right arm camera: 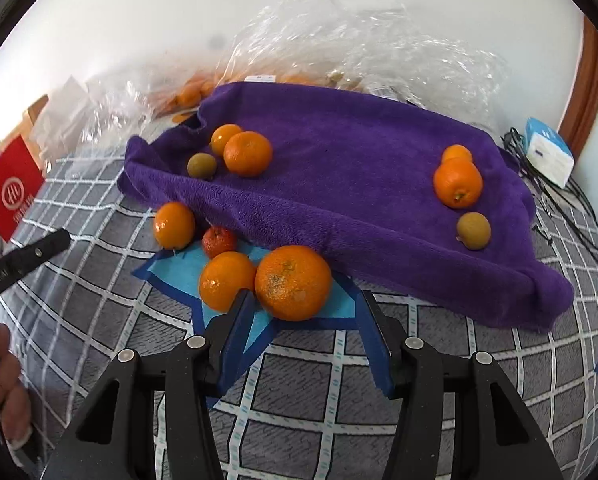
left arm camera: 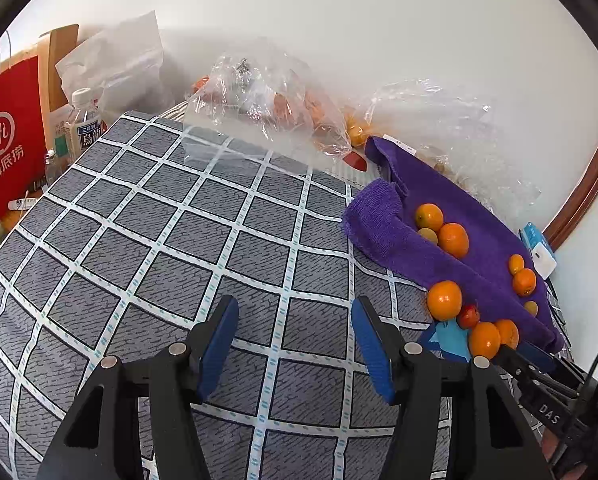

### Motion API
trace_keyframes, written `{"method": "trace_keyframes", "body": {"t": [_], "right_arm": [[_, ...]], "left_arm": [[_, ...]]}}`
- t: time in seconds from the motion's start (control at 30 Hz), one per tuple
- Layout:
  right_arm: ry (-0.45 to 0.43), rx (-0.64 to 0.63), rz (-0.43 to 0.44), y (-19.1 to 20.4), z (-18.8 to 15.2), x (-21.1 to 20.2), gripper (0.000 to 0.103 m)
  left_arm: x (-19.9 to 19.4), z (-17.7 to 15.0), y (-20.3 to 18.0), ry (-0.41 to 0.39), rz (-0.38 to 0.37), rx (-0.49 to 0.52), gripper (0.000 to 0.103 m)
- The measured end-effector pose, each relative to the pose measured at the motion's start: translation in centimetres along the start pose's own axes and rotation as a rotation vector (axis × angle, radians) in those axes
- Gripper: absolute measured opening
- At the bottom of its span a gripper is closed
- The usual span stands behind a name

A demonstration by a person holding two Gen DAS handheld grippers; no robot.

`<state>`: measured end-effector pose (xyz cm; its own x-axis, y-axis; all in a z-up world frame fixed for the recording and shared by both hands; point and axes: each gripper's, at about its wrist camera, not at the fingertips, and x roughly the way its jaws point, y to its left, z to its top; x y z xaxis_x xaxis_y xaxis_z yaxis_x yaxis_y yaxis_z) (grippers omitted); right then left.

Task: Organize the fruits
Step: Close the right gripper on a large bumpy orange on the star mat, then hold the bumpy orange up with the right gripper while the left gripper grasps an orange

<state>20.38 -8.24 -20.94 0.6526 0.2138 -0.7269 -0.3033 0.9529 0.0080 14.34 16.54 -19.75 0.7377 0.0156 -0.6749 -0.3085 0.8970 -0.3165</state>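
Observation:
A purple towel [right arm camera: 339, 176] lies on the checked cloth, with oranges [right arm camera: 247, 153] [right arm camera: 457, 182] and two small brown-green fruits [right arm camera: 202, 165] [right arm camera: 474, 230] on it. In front of it a blue star-shaped mat [right arm camera: 179, 270] holds two oranges [right arm camera: 293, 282] [right arm camera: 226, 280] and a small red fruit [right arm camera: 219, 241]; another orange [right arm camera: 174, 225] sits beside it. My right gripper [right arm camera: 305, 304] is open, its jaws either side of the big orange, not touching it. My left gripper [left arm camera: 295, 312] is open and empty over bare cloth, left of the towel [left arm camera: 451, 224] and oranges [left arm camera: 444, 300].
Clear plastic bags with more fruit [left arm camera: 267, 100] [right arm camera: 359, 40] lie behind the towel against the wall. A red bag [left arm camera: 11, 140] and a bottle [left arm camera: 85, 124] stand at the far left. A white-blue box [right arm camera: 549, 156] and cables sit at the right edge.

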Motion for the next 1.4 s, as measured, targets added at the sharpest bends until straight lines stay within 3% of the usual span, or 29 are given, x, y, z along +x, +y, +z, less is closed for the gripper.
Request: {"method": "trace_keyframes", "body": {"t": [0.3,0.37,0.73,0.9,1.4], "right_arm": [[0.031,-0.006,-0.007,0.6,0.8,1.9,0.053],[0.015,-0.002,-0.005,0.5,0.6,1.7,0.042],[-0.030,0.066,-0.015,-2.6,-1.6,-1.8,0.041],[-0.024,0.097,-0.064,-4.6,-3.3,-3.1,0.041],[-0.032,0.138,-0.044,-6.7,-5.4,-4.2,0.041]], "left_arm": [[0.2,0.0,-0.1,0.012,-0.019,0.002,0.057],[0.2,-0.1,-0.2,0.014,-0.022,0.005,0.057],[0.3,-0.1,-0.6,0.012,-0.013,0.026,0.057],[0.0,-0.3,-1.0,-0.005,-0.013,0.045,0.057],[-0.8,-0.6,-2.7,-0.026,-0.027,0.133,0.057]]}}
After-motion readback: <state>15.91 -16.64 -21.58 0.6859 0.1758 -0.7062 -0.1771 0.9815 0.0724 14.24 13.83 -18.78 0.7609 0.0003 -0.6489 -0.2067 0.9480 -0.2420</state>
